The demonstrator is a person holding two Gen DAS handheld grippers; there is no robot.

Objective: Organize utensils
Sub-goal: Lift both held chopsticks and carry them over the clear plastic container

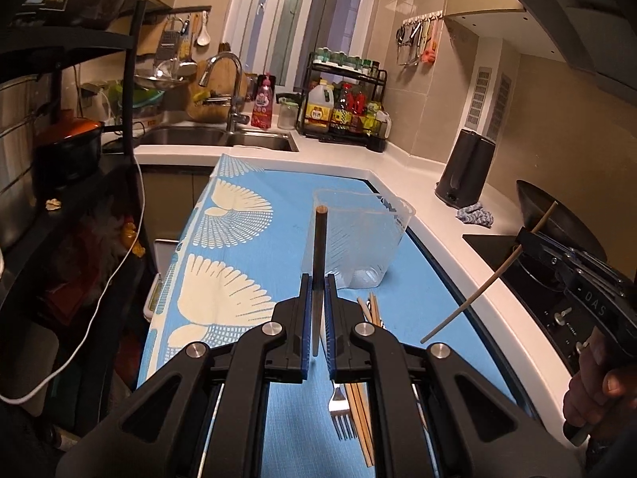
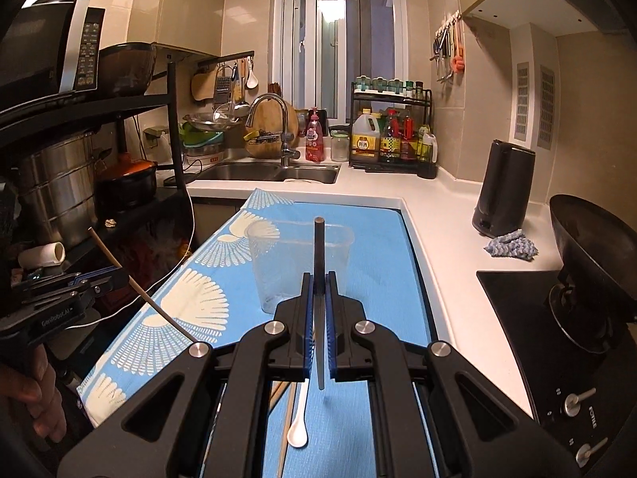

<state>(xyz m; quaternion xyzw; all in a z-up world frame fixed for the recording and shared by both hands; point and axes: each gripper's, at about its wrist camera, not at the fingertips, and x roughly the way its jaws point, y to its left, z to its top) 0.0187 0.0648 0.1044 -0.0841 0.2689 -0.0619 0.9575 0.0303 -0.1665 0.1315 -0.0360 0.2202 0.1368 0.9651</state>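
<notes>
My left gripper (image 1: 317, 279) is shut on a chopstick (image 1: 319, 239) that stands up between its fingers, above the blue patterned cloth (image 1: 247, 279). My right gripper (image 2: 318, 277) is likewise shut on a chopstick (image 2: 319, 247). Each shows in the other's view: the right gripper (image 1: 525, 239) with its slanted wooden chopstick (image 1: 477, 290), the left gripper (image 2: 115, 275) with its own chopstick (image 2: 151, 298). A clear plastic container (image 1: 358, 239) (image 2: 298, 263) stands upright on the cloth ahead of both. Below the grippers lie a fork (image 1: 342, 414), loose chopsticks (image 1: 362, 398) and a white spoon (image 2: 300, 426).
A black kettle (image 2: 503, 191) and a blue rag (image 2: 511, 247) sit on the white counter (image 2: 446, 239) to the right, then a wok (image 2: 589, 247) on the stove (image 2: 529, 338). The sink (image 2: 270, 171) is behind; a black rack (image 2: 119, 199) with pots stands left.
</notes>
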